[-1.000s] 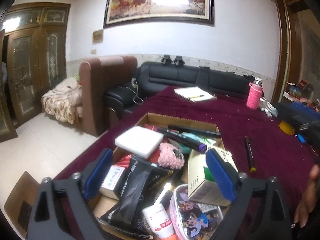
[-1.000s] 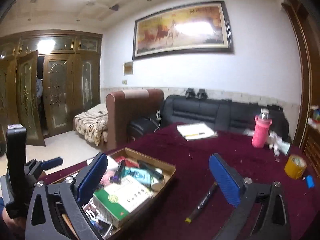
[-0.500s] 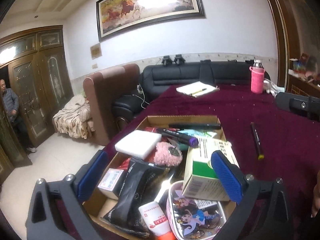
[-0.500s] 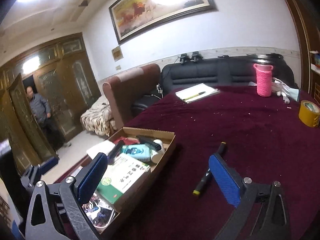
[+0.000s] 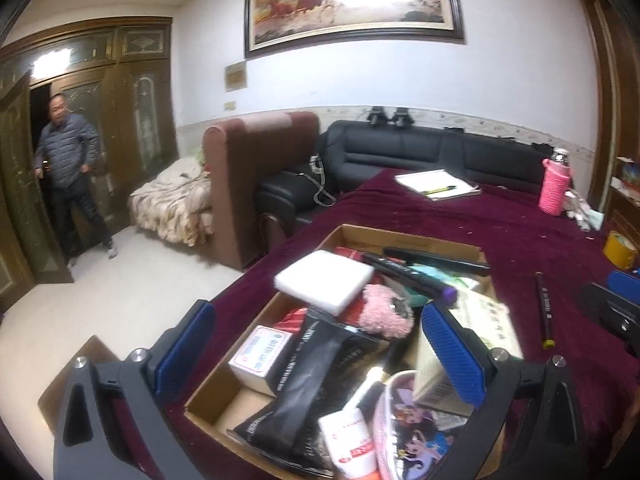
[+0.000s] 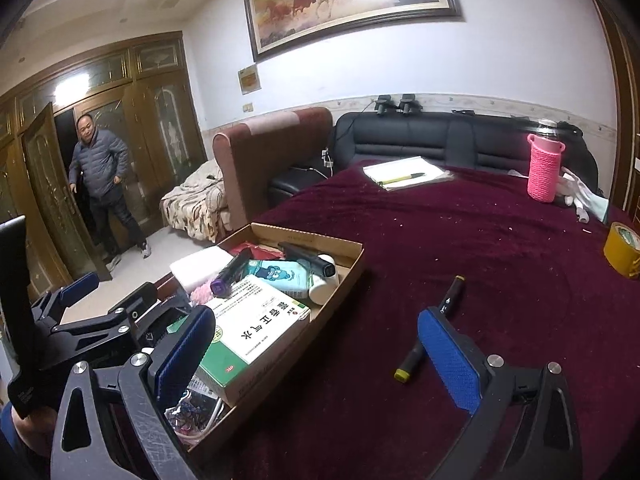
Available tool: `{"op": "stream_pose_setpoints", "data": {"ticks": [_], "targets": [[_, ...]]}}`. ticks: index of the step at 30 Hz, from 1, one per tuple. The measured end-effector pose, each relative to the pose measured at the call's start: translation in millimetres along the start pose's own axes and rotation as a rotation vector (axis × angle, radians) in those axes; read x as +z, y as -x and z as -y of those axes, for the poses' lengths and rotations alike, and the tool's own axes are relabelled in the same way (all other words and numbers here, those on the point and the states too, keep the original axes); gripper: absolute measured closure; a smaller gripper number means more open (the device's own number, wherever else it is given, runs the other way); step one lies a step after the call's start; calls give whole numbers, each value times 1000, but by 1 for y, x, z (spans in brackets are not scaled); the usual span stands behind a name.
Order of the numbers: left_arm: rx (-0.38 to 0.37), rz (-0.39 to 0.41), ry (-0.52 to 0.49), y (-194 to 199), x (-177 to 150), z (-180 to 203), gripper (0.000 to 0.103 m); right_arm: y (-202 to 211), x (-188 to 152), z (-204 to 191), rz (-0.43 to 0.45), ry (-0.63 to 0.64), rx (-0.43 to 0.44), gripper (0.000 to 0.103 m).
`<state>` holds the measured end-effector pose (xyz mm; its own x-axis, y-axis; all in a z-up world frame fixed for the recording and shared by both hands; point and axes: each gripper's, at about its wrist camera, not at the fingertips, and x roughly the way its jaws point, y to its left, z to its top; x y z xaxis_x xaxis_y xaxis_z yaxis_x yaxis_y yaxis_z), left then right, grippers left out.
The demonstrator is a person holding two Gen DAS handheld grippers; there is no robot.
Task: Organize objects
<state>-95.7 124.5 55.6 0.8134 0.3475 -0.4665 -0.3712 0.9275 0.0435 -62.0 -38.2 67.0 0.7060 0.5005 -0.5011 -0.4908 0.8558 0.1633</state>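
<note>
Cardboard box [image 5: 408,236] on the dark red tablecloth [image 6: 460,232] is stuffed full: I see a white sponge [image 5: 328,280], a pink fluffy thing [image 5: 386,314], a purple-capped marker [image 5: 412,278], a black pouch [image 5: 304,376], a green and white medicine box [image 6: 248,336] and a cartoon case [image 5: 412,432]. My left gripper [image 5: 318,354] hangs wide open over the box holding nothing, and my right gripper [image 6: 316,354] is wide open and holding nothing too, with a black marker with a yellow end [image 6: 432,328] lying on the cloth between its fingers. Farther off sit a notebook [image 6: 406,172], a pink bottle [image 6: 543,168] and a yellow tape roll [image 6: 622,250], with a black sofa [image 6: 440,140] behind and a man in a grey jacket [image 6: 102,176] at the wooden door [image 6: 48,192].
</note>
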Motion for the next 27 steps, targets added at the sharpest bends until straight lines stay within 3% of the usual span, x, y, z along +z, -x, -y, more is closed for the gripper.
{"op": "stream_pose_setpoints", "data": {"ticks": [11, 27], "targets": [[74, -42, -12, -10, -2, -1, 0, -3, -3, -3, -15, 16, -1, 0], [83, -50, -51, -21, -4, 4, 0, -12, -7, -8, -48, 36, 4, 0]]}}
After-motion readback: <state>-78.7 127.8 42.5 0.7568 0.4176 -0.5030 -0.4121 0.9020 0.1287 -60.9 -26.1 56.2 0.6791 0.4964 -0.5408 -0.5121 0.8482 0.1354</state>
